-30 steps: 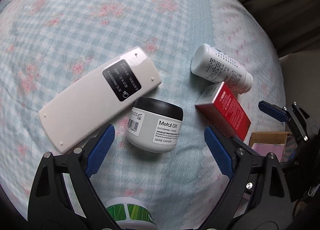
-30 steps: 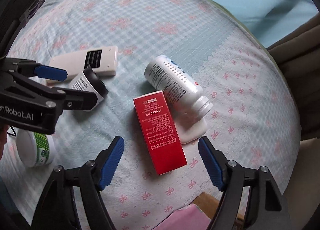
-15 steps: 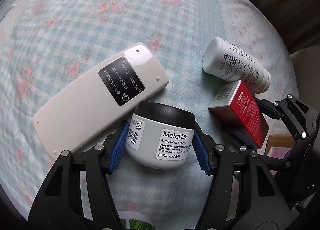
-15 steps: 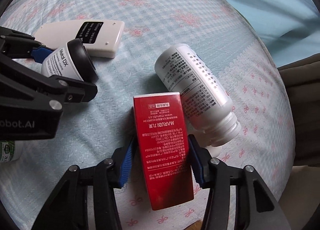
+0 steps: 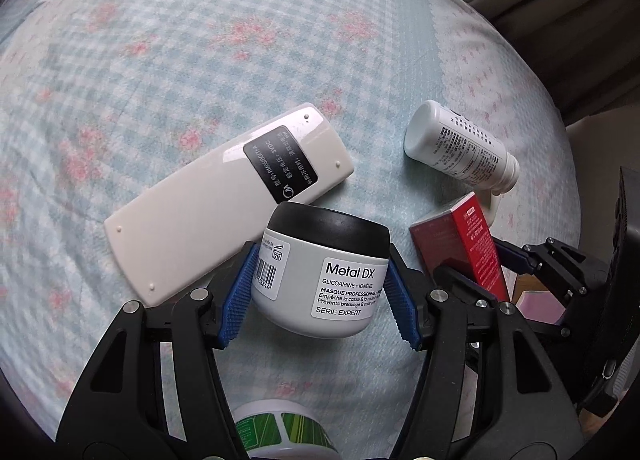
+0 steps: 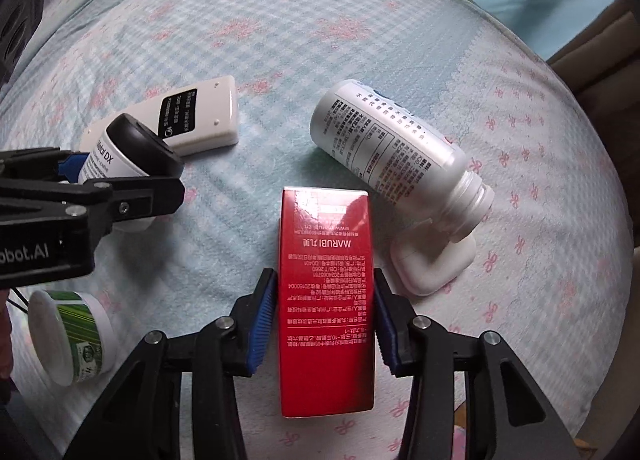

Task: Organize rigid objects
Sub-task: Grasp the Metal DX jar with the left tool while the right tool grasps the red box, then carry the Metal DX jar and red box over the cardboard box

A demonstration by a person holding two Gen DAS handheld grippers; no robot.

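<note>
Tongs (image 5: 320, 296) steeply downward — clamping jar (image 5: 320, 280)

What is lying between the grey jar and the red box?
Nothing but bare checked bedcover separates the grey jar from the red box, seen best in the right wrist view.

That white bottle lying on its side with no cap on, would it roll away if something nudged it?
Probably. The white bottle is round and lies on its side, so a sideways push should roll it, though the soft bedcover may slow it. Its neck rests against the white case, which might block it that way. Its mouth looks open, so anything inside could spill.
</note>
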